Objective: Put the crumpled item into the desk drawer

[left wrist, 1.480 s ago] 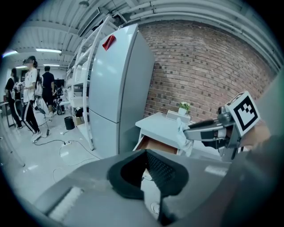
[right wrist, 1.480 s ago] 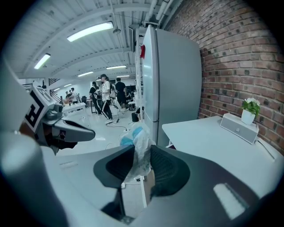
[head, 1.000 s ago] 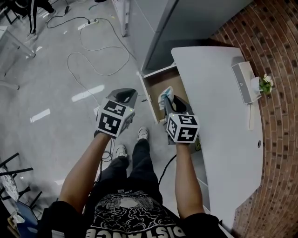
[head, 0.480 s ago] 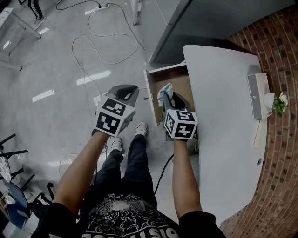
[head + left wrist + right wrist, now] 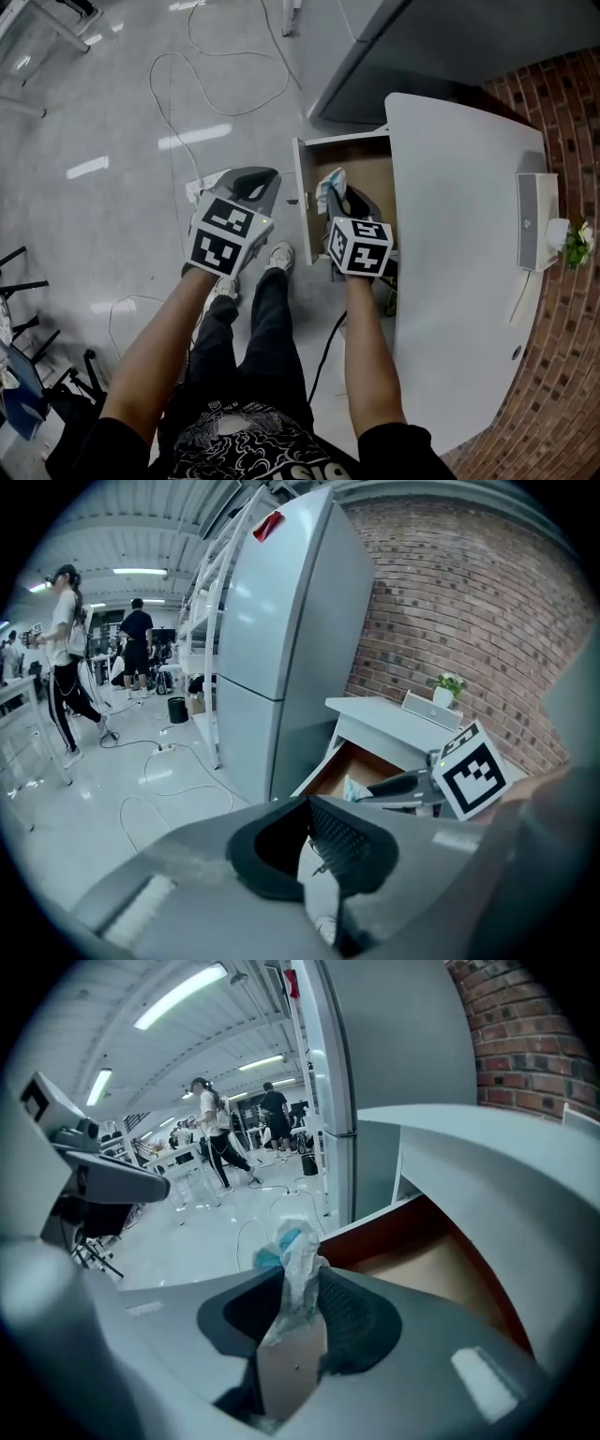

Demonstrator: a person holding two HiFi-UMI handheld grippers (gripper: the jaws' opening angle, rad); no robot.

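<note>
drawer: the desk drawer (image 5: 368, 165) stands pulled out from under the white desk (image 5: 459, 244), its brown inside showing in the head view and the right gripper view.
in the drawer: only the brown bottom shows where the view is clear; the right gripper (image 5: 342, 201) reaches over its near part.
crumpled item: a white and blue wad (image 5: 331, 187), pinched between the right gripper's jaws and sticking up past their tips, just inside the drawer's front panel.
height: whether the crumpled item is already below the drawer's rim or hangs above it cannot be told.
right gripper: jaws closed on the crumpled item, pads pressing both sides of it in the right gripper view.
left gripper: the left gripper (image 5: 255, 185) hangs over the floor just beside the drawer's front, jaws a narrow gap apart with nothing between them.
on the desk: a grey box (image 5: 534, 221) and a small plant (image 5: 577, 244) at the far edge by the brick wall.
hard to make out: the drawer's back runs under the desk top; its near end is covered by the right gripper; the item's lower part is buried between the pads.
</note>
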